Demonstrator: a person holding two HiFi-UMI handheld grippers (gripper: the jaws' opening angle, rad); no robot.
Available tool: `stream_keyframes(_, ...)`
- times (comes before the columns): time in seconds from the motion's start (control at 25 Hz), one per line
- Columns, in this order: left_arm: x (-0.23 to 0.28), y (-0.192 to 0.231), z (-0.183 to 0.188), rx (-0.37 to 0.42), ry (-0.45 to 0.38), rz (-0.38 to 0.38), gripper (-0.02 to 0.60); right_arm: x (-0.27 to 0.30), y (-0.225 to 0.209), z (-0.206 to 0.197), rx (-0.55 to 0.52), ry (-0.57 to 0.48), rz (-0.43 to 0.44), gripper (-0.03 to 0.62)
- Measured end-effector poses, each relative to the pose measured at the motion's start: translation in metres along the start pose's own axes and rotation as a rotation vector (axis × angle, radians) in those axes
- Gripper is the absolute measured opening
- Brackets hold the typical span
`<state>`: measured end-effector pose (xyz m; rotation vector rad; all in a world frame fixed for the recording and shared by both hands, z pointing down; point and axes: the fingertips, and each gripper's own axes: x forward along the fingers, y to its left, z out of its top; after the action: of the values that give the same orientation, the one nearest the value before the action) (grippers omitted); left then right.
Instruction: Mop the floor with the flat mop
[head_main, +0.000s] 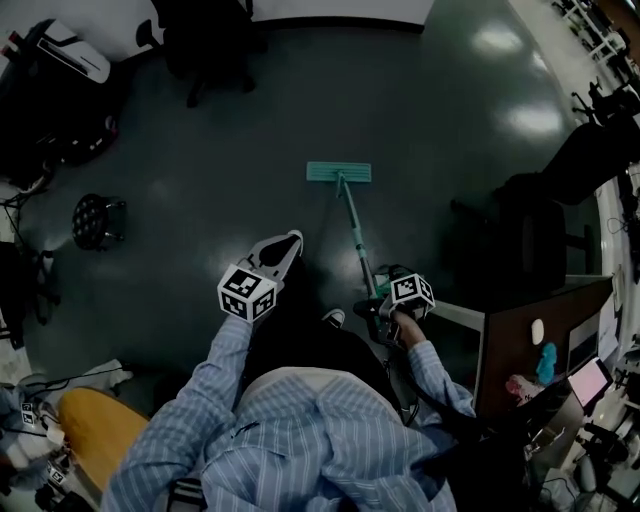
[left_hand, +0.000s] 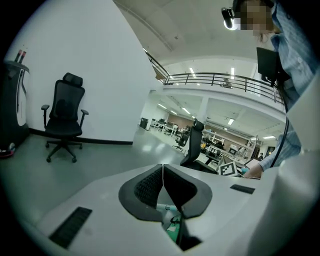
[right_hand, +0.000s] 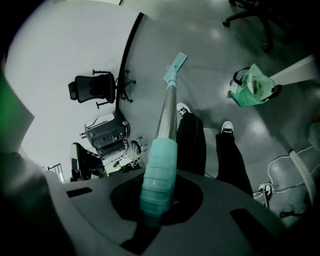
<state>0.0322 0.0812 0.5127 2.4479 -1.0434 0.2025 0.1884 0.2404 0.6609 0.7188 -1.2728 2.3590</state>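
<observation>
Two states apply: your right gripper (right_hand: 158, 202) clamps the teal grip (right_hand: 159, 170) of the flat mop (head_main: 338, 172); your left gripper (left_hand: 163, 170) sits closed, apparently empty.

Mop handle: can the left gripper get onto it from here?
Probably yes: the left gripper sits beside the mop handle with only bare floor between. Its jaws are shut, so open first.
</observation>
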Motion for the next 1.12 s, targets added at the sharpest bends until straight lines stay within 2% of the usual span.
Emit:
stream_keyframes(0.32, -0.027, -0.053, -0.047, -0.028, 0.032, 0.002, 0.006, -0.034, -0.06, -0.075, -0.036, 0.067, -0.052, 0.008)
stream_keyframes(0.72, -0.017, -0.098, -0.044, 0.021, 0.022, -0.064, 0.006, -0.077, -0.112, -0.141, -0.057, 0.136, -0.107, 0.008)
stream_keyframes(0.96, -0.023, -0.097, -0.047, 0.023, 0.034, -0.063, 0.006, -0.08, -0.115, -0.15, -0.048, 0.135, -0.098, 0.008)
stream_keyframes(1.12, -0.022, -0.099, -0.05, 0.02, 0.039, -0.066, 0.006, -0.078, -0.113, -0.151, -0.078, 0.164, -0.126, 0.009)
